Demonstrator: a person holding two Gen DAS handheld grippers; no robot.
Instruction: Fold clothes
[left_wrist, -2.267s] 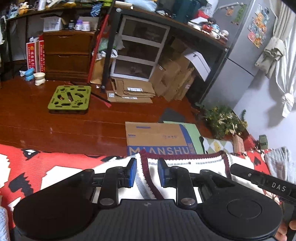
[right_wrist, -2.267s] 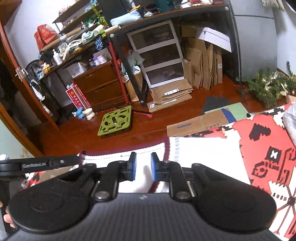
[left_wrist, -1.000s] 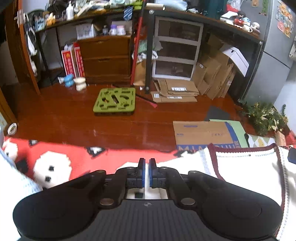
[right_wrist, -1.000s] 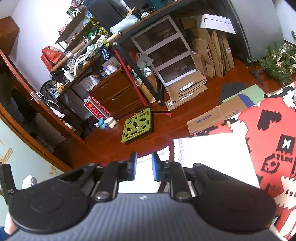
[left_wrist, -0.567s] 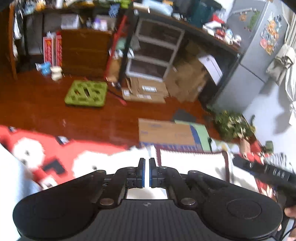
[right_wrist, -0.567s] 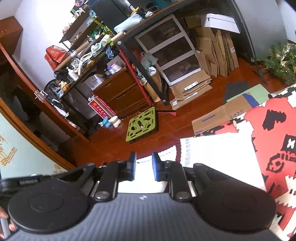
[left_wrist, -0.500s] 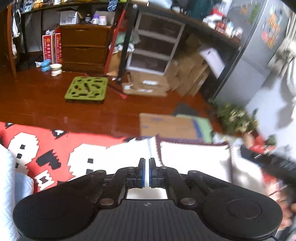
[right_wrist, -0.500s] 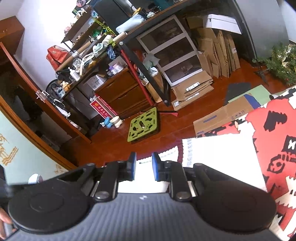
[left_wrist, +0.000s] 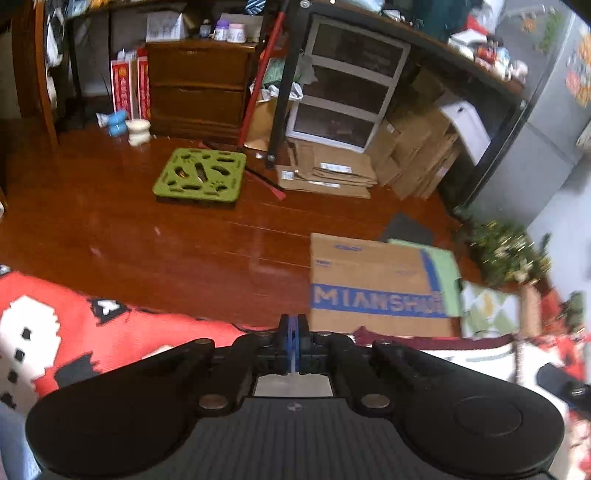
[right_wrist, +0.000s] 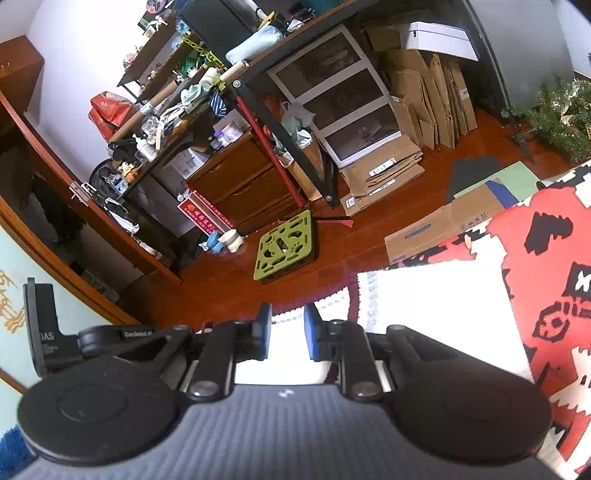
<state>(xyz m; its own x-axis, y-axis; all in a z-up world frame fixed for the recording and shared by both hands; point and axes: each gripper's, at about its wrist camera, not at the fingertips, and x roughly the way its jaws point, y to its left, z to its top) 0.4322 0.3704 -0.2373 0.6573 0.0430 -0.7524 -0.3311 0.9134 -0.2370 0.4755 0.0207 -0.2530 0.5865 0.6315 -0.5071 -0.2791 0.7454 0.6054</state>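
A white knitted garment with maroon trim (right_wrist: 424, 314) lies on a red, white and black patterned blanket (right_wrist: 546, 258). My right gripper (right_wrist: 287, 332) is at its near left edge. The pads stand a little apart, white knit fills the gap and the trim rises toward them. In the left wrist view the same garment (left_wrist: 461, 354) lies to the right of my left gripper (left_wrist: 293, 332). That gripper is shut, its blue pads together over the blanket (left_wrist: 74, 332), and no cloth shows between them. The left gripper's body (right_wrist: 48, 332) shows at the left of the right wrist view.
Beyond the blanket's edge is a wooden floor with a flattened cardboard box (left_wrist: 369, 280), a green perforated mat (left_wrist: 201, 179), stacked cardboard (left_wrist: 325, 173) and tinsel greenery (left_wrist: 506, 251). Drawers and cluttered shelves line the far wall. Grey cloth (left_wrist: 14, 443) sits at the lower left.
The left gripper's view swung right, then back left and a little up, and its pads stayed together. The right gripper held still on the garment. The left gripper's body now shows clearly beside it.
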